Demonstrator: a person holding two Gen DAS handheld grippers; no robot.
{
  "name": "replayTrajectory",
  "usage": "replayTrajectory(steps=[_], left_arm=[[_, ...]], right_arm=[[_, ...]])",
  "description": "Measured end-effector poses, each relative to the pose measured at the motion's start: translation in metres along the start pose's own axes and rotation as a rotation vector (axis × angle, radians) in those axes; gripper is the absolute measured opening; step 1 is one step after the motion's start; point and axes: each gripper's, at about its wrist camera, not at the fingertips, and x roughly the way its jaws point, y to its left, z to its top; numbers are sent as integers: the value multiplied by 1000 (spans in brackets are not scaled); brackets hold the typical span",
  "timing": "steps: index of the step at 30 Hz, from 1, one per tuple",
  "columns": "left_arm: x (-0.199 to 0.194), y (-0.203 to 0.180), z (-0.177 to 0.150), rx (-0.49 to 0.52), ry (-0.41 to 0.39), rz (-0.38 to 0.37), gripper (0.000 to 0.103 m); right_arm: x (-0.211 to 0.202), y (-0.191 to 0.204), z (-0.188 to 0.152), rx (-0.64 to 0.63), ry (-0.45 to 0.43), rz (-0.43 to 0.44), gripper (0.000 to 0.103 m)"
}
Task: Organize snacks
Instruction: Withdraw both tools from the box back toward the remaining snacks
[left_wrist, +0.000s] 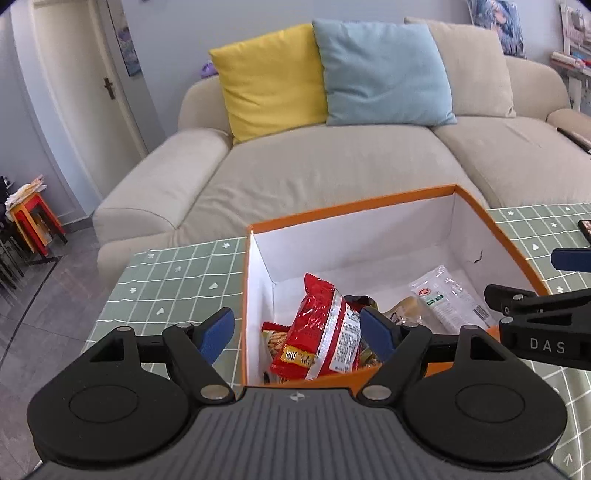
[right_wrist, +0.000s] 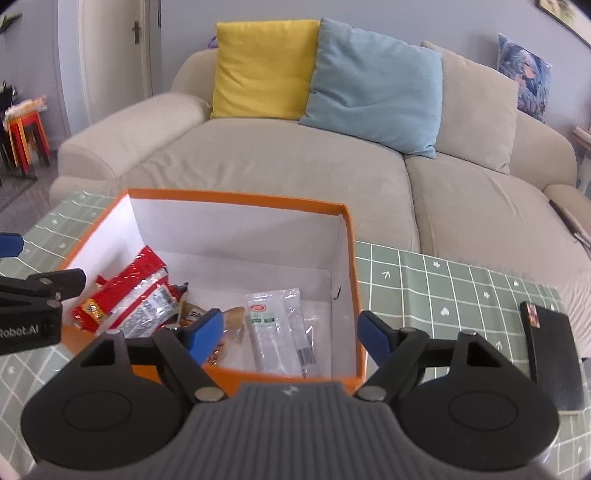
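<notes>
Two tools, left tool (left_wrist: 297, 334) and right tool (right_wrist: 291, 334), hang over an orange box (right_wrist: 236, 196), each with its blue pads spread wide and nothing between them. The snacks lie inside the box: a red packet (left_wrist: 319, 334) leaning at lower centre of the left view, a clear packet (right_wrist: 277, 332) flat on the white floor at lower centre of the right view, and smaller wrappers between them. The placing step appears complete for these items. The next move probably calls for seeking any snack left outside; a dark flat object (right_wrist: 552, 354) lies on the counter (right_wrist: 443, 291) at lower right, its nature unclear. The counter bears a green grid-patterned cloth. Behind stands a beige sofa (left_wrist: 314, 177) with a yellow cushion (left_wrist: 271, 79) and a blue cushion (left_wrist: 384, 72).
</notes>
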Motion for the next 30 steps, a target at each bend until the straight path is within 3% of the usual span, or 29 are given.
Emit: replayTrajectory(steps=[9, 19, 25, 30], left_arm=[[-38, -9, -39, 5, -49, -38, 91], [-39, -4, -99, -37, 51, -23, 91], [-47, 13, -104, -110, 49, 4, 91], [-58, 12, -99, -94, 22, 13, 91]], right_arm=[[-50, -6, -43, 43, -62, 37, 85], [-85, -5, -105, 87, -59, 37, 85], [-98, -12, -131, 92, -37, 33, 85], [-108, -25, -139, 121, -40, 38, 85]])
